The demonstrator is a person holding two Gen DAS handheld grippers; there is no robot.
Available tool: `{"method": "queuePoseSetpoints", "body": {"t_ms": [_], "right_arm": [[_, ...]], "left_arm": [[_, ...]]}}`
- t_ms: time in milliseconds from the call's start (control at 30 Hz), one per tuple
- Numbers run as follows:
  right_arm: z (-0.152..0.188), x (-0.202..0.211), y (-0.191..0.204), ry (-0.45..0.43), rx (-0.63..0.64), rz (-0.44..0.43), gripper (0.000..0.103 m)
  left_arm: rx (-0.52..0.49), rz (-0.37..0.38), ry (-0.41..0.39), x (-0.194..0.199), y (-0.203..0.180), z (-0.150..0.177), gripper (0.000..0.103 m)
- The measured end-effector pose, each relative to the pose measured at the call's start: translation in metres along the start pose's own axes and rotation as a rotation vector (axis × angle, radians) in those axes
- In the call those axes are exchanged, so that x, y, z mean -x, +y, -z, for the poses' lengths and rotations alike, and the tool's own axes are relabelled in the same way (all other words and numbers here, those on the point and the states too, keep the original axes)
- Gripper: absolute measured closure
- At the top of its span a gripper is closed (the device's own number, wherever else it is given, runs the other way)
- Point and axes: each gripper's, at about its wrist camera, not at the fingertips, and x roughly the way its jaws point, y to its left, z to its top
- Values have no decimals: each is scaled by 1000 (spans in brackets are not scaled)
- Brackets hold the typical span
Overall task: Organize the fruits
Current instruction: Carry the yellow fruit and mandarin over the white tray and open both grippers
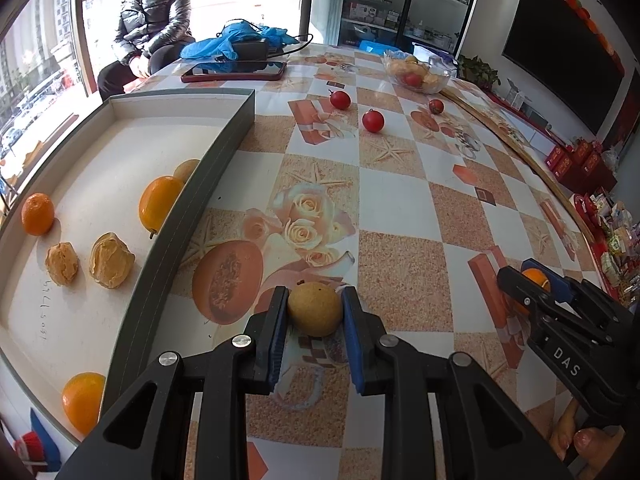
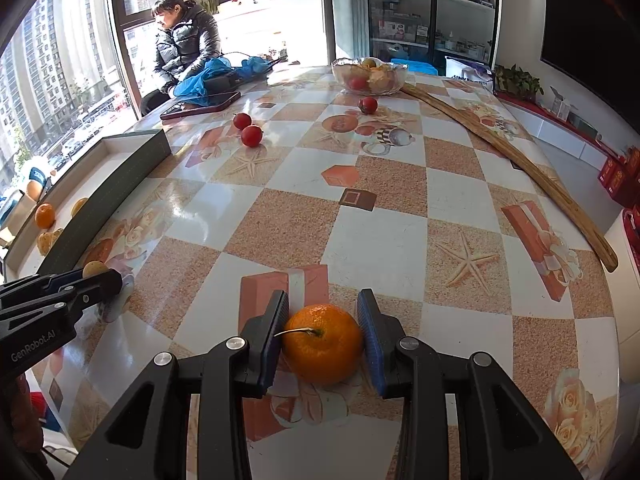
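My left gripper (image 1: 315, 312) is shut on a small tan round fruit (image 1: 315, 310) just above the table, right of the grey tray (image 1: 192, 184). The tray holds several oranges (image 1: 38, 214) and two wrinkled tan fruits (image 1: 110, 260). My right gripper (image 2: 323, 340) is shut on an orange mandarin (image 2: 323, 344) with a stem, near the table's front edge. The right gripper also shows in the left wrist view (image 1: 528, 280), and the left gripper in the right wrist view (image 2: 100, 276). Three red tomatoes (image 1: 373, 121) lie further back.
A glass bowl (image 2: 370, 76) of fruit stands at the far end. A long wooden stick (image 2: 512, 160) lies along the right side. A phone (image 1: 234, 71) and blue bags (image 1: 240, 40) lie at the back left. A person (image 1: 152, 20) sits by the window.
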Motion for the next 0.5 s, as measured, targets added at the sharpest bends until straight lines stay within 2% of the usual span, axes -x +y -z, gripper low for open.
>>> {"method": "queuePoseSetpoints", "body": {"t_ms": [200,367,500], "right_arm": [[-2,4,-10,49,-62,-58,66],[-6,7,-27,114,-179,-151,66],[-11,9,-32,150,-223,-197,66]], "left_arm": [[2,10,10,4,0,-2,74],[-21,28,-33,24,1,-15,74],[-36,42,-49,39,8,-28,74]]}}
